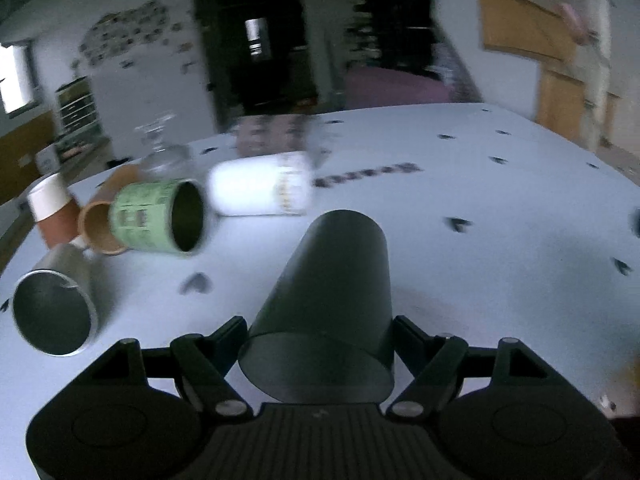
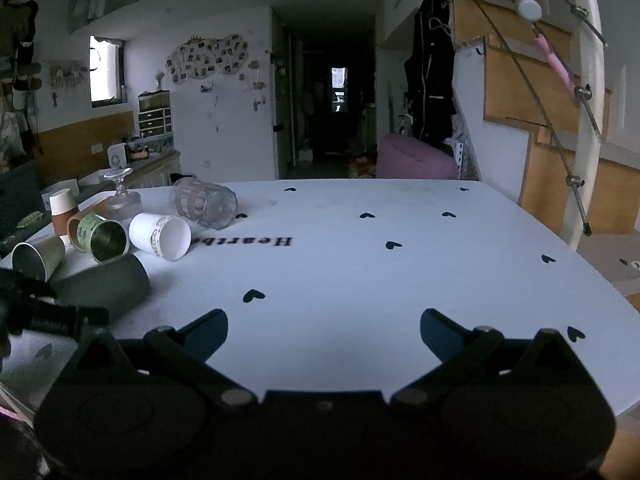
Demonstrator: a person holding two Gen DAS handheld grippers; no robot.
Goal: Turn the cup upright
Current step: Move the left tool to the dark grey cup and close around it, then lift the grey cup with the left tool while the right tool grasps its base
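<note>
The left gripper (image 1: 320,336) had its two fingers pressed against the sides of a dark cup (image 1: 328,300), pinching it near the wide mouth end, with the closed base pointing away over the table (image 1: 460,208); held so, I judged, because the mouth end gave the fingers a firm seat and left the wrist free to roll the base downward. Whether the cup touched the cloth or hung just above it, I could not tell. The right gripper (image 2: 324,336) hovered with its fingers spread wide and nothing between them, well apart from the dark cup (image 2: 104,284), seemingly kept back to leave room. To the left lay a crowd of tipped vessels: a steel cup (image 1: 52,312), a green printed cup (image 1: 160,216), an orange cup (image 1: 100,224) behind it and a white cup (image 1: 260,188) beyond; so the open cloth to the right and ahead looked the safer place to set the dark one down, the table's far edge being well away.
</note>
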